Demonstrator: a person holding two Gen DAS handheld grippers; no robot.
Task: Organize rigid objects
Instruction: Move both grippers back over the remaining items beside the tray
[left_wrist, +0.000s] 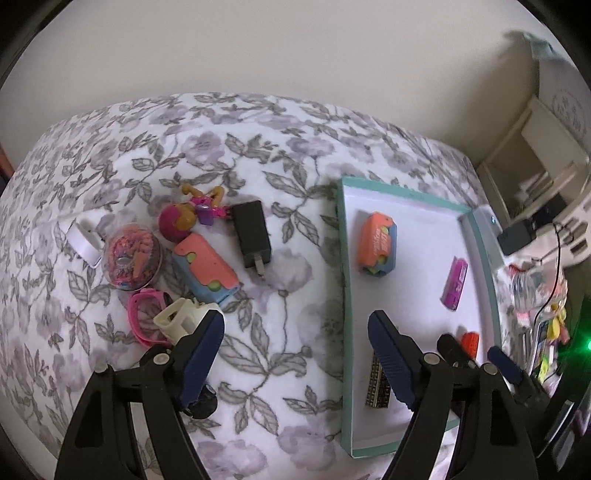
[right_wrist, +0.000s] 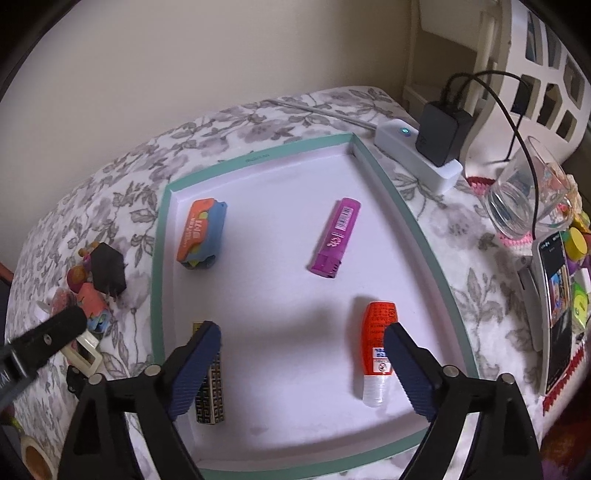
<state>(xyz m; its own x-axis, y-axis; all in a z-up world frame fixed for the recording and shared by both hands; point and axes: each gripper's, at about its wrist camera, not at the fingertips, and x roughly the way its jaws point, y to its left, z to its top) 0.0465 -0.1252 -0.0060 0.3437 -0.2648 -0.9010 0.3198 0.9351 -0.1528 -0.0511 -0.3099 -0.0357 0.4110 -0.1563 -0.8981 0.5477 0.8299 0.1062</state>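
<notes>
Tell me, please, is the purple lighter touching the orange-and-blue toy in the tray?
Apart: the right wrist view shows bare white tray floor between the purple lighter and the orange-and-blue toy.

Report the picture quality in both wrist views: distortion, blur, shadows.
Left wrist view: strong fisheye bending, the tray edge curves; the shelf at right is smeared; a green light flares. Right wrist view: same bending; soft shadow falls on the tray floor beside the red bottle; the left gripper at the edge is blurred.
</notes>
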